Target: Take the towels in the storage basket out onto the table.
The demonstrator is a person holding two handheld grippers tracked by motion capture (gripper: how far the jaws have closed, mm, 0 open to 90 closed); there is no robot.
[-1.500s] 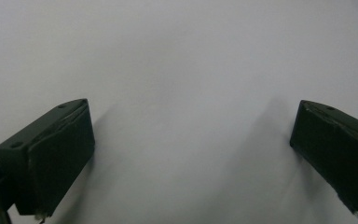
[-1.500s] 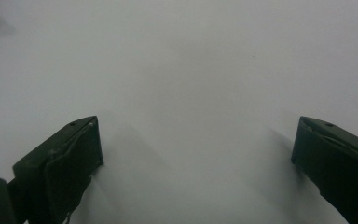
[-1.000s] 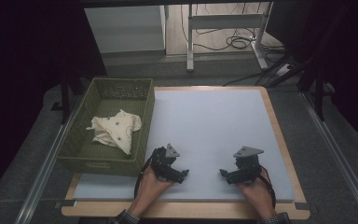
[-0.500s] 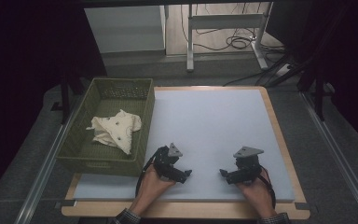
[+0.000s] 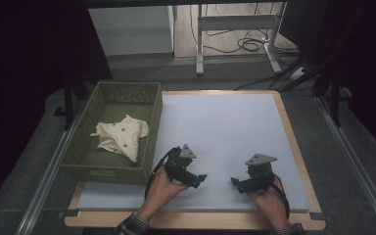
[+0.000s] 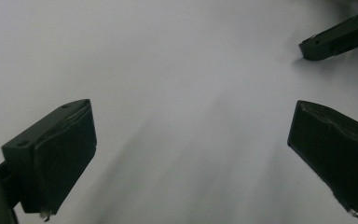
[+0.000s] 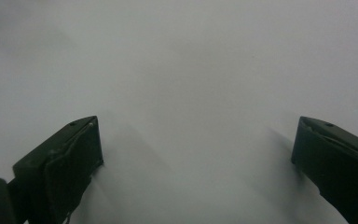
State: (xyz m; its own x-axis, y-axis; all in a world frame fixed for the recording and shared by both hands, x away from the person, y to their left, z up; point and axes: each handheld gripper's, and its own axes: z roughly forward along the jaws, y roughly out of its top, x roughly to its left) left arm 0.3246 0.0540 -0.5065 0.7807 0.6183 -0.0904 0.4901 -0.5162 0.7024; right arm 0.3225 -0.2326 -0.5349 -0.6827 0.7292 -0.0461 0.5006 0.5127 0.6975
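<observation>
Left gripper (image 5: 201, 178) and right gripper (image 5: 234, 182), high view: near table's (image 5: 225, 122) front edge; cream cloth (image 5: 121, 137), likely soft and light, best pinched at a raised fold, lies crumpled in green basket (image 5: 152, 125). Left gripper view: jaws wide, empty. Right gripper view: same.

Matt table (image 5: 235, 122) (wood-edged), cloth (image 5: 120, 137)

One wood-edged bench with a pale blue-grey top (image 5: 225, 127). One olive-green slatted plastic basket (image 5: 149, 142) at its left edge, with one crumpled cream cloth with small dark spots (image 5: 120, 137) inside. Two black hand-held grippers near the front: the left one (image 5: 199, 179) and the right one (image 5: 236, 183).
</observation>
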